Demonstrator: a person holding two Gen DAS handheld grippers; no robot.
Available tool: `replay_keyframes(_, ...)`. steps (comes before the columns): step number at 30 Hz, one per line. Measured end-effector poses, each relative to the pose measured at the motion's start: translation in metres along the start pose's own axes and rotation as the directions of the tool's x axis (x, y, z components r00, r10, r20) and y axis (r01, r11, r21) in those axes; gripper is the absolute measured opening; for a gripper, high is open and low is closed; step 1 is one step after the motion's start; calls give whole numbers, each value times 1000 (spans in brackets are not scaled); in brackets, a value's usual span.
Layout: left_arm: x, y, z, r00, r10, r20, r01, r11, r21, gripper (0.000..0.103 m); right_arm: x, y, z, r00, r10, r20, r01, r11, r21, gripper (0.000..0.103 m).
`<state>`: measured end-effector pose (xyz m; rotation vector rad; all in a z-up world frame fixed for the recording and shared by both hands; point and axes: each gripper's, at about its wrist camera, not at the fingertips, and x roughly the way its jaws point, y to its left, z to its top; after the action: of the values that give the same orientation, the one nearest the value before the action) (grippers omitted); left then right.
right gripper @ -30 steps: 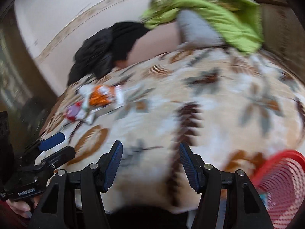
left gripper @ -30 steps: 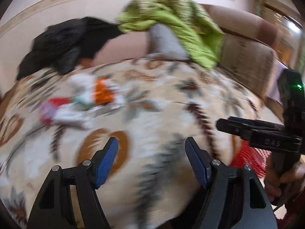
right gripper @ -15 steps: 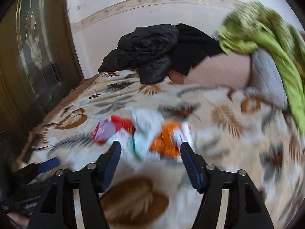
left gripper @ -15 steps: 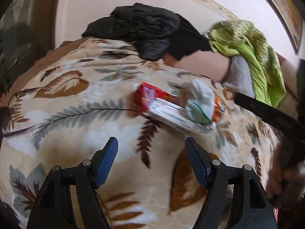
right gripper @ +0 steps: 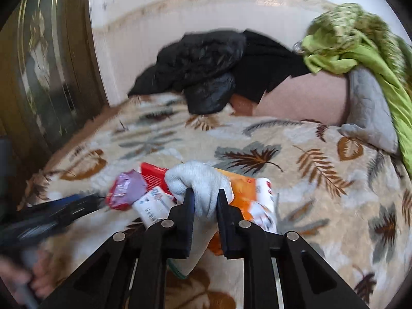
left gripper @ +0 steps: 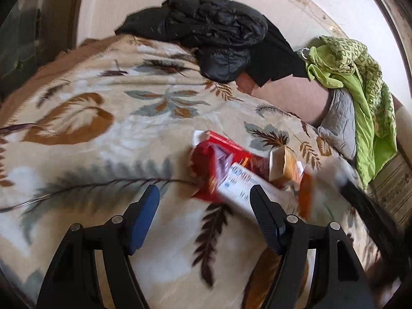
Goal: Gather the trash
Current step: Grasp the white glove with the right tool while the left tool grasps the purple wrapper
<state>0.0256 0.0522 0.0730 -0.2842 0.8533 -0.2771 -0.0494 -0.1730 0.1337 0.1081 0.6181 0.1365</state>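
Observation:
A small heap of trash lies on the leaf-patterned blanket (left gripper: 103, 141): a red packet (left gripper: 211, 170), a white printed box (left gripper: 242, 188), a tan carton (left gripper: 283, 164) and an orange packet (right gripper: 242, 193). My right gripper (right gripper: 204, 195) is over the heap, its jaws closing with the pads pressed on a white cloth bundle (right gripper: 198, 177) that has a green edge. My left gripper (left gripper: 204, 198) stands open just short of the red packet with nothing between its fingers. It shows blurred at the left of the right wrist view (right gripper: 51, 213), beside a purple-and-red wrapper (right gripper: 126, 190).
A black jacket (left gripper: 219, 33) lies piled at the blanket's far edge. Green cloth (left gripper: 360, 77) hangs over a grey pillow (left gripper: 340, 123) on the right. A dark wooden door (right gripper: 38, 77) stands at the left. A hand (right gripper: 38, 283) holds the left gripper's handle.
Both grippers swung left across the blanket onto the trash heap. The right gripper went from open to shut on the white cloth bundle. The red basket has left view.

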Motion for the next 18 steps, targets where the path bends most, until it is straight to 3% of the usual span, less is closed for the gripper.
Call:
replay_keyframes(5, 45, -3, 15, 999, 24, -44, -26, 999, -45, 71, -41, -7, -30, 999, 35, 13, -35, 997, 68, 18)
replay_keyframes(7, 60, 0, 16, 998, 26, -61, -30, 998, -63, 51, -47, -8, -39, 999, 41, 5, -42, 996, 78, 18)
replay_keyframes(8, 67, 2, 15, 997, 27, -79, -33, 997, -69, 36, -50, -8, -42, 999, 40, 3, -40, 996, 76, 18)
replay_keyframes(9, 67, 3, 13, 997, 20, -80, -26, 997, -74, 36, -52, -8, -43, 999, 38, 4, -39, 997, 73, 18)
replay_keyframes(12, 53, 1, 6, 999, 10, -45, -12, 999, -50, 32, -55, -8, -47, 999, 42, -2, -41, 996, 73, 18)
replay_keyframes(18, -13, -14, -29, 1000, -16, 6, 16, 997, 72, 31, -68, -6, -59, 999, 39, -10, -38, 997, 60, 18)
